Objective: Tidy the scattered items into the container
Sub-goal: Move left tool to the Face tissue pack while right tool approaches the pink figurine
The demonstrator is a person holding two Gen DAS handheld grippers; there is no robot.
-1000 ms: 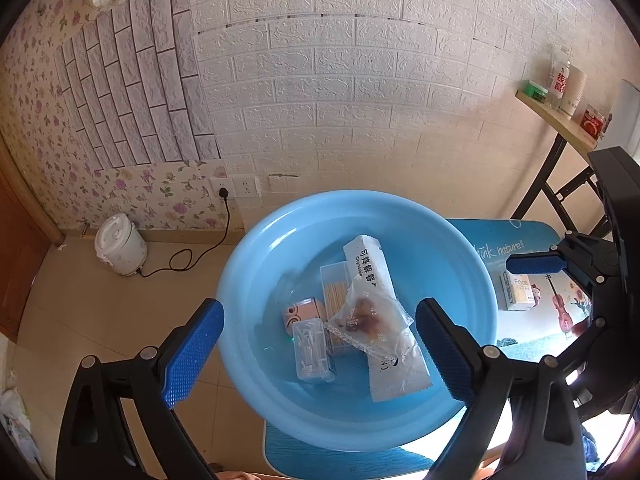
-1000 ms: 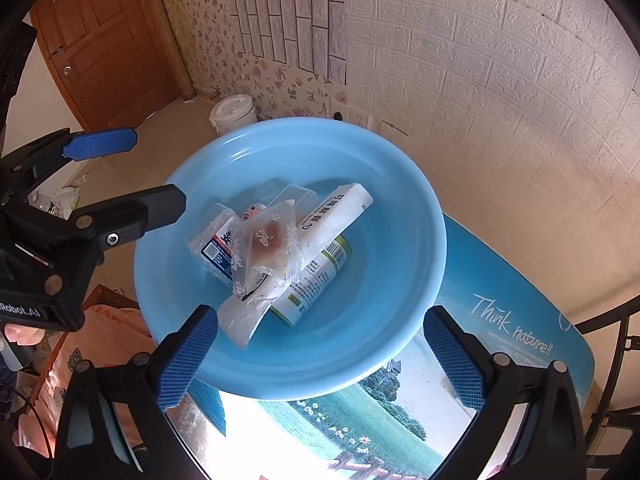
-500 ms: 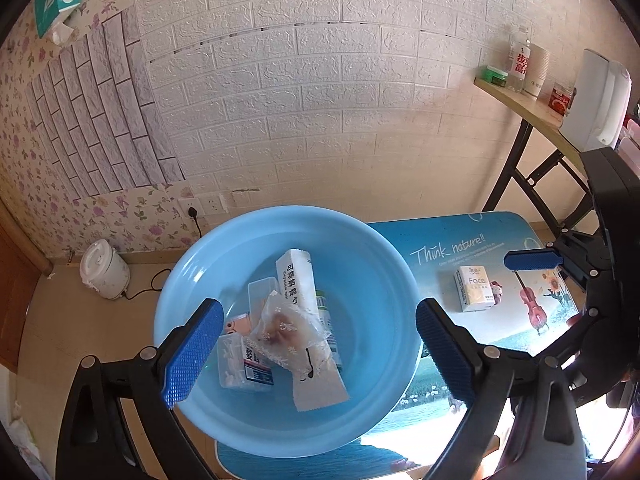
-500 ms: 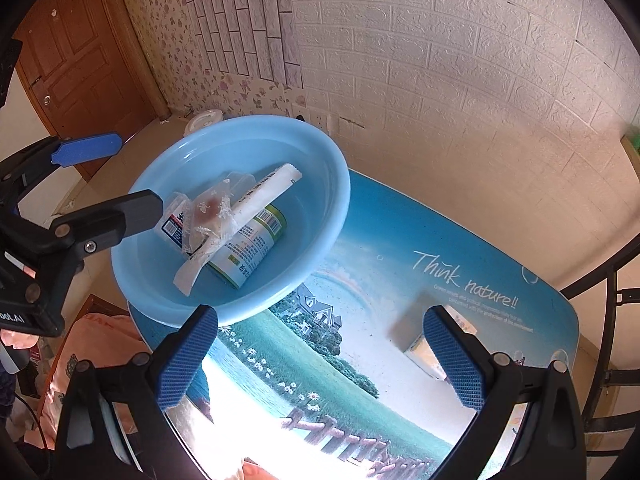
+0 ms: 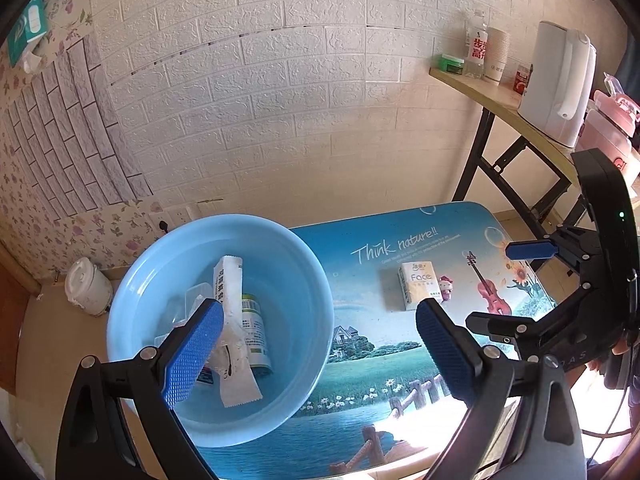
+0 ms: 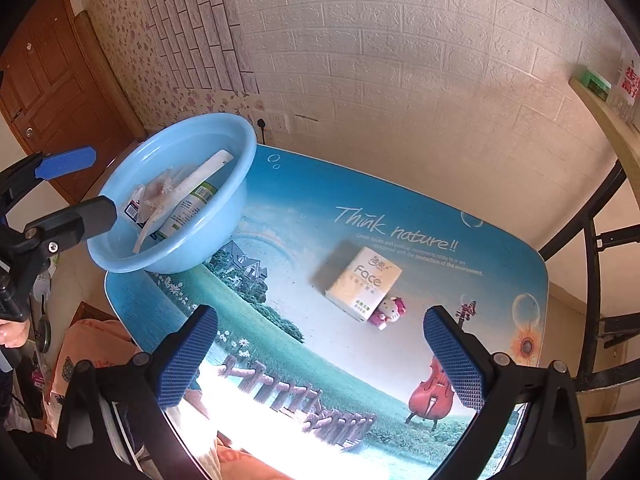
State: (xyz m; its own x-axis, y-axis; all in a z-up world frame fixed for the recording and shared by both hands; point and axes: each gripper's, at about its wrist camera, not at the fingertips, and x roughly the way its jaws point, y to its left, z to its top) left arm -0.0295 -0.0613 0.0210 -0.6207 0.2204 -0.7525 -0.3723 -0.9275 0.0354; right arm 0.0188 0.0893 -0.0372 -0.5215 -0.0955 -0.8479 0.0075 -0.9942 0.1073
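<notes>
A light blue basin (image 5: pixel 308 280) (image 6: pixel 236 184) stands at the left end of the printed table (image 6: pixel 304 240). It holds a long white sachet (image 5: pixel 232 320), a green-labelled bottle (image 5: pixel 254 332) and clear packets. A cream "Face" tissue pack (image 6: pixel 364 284) (image 5: pixel 416 284) lies on the table's right half, with a small pink Hello Kitty figure (image 6: pixel 388 312) (image 5: pixel 444 292) touching it. My left gripper (image 5: pixel 316 356) is open and empty above the basin's right rim. My right gripper (image 6: pixel 320 356) is open and empty, near the table's front, short of the tissue pack.
A side shelf (image 5: pixel 504 108) at the right carries a white kettle (image 5: pixel 560 84), bottle and cups on black legs. A white rice cooker (image 5: pixel 86 286) sits on the floor at the left. A brick-pattern wall runs behind the table.
Both grippers swung right, away from the basin's middle, and pulled back. The tissue pack and the pink figure came into fuller view. Both stayed open and empty.
</notes>
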